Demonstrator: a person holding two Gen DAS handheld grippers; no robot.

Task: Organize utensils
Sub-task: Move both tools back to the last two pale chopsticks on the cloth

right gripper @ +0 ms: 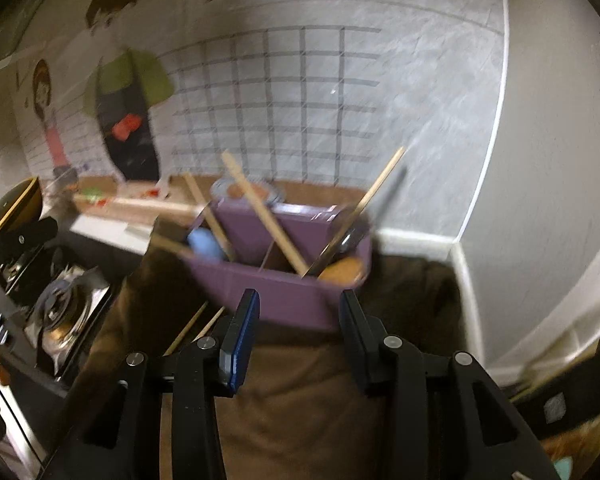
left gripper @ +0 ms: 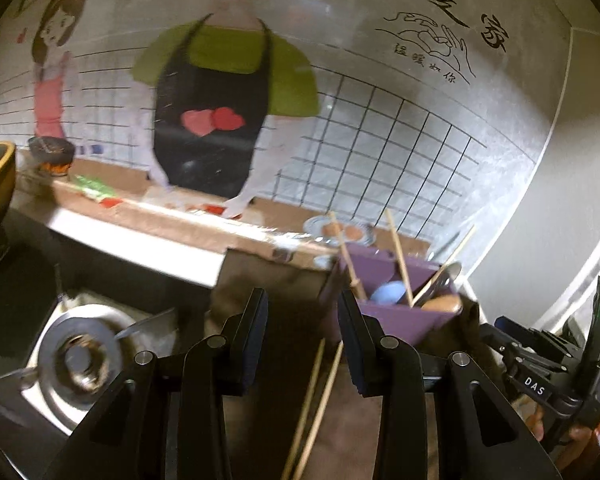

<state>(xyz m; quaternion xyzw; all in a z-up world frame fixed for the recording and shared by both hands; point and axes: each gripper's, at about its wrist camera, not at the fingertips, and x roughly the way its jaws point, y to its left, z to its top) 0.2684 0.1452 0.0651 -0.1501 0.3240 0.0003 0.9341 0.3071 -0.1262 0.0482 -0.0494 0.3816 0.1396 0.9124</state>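
Several chopsticks [right gripper: 269, 216], purple organizer [right gripper: 284, 292], blue spoon [right gripper: 206, 242] inside

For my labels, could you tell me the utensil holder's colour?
Purple; the utensil holder shows best in the right wrist view.

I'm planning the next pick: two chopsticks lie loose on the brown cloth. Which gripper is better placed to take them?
Left, probably. The chopsticks lie right under the open left gripper, between its fingers. The right gripper, also empty, faces the purple holder, with them off to its left.
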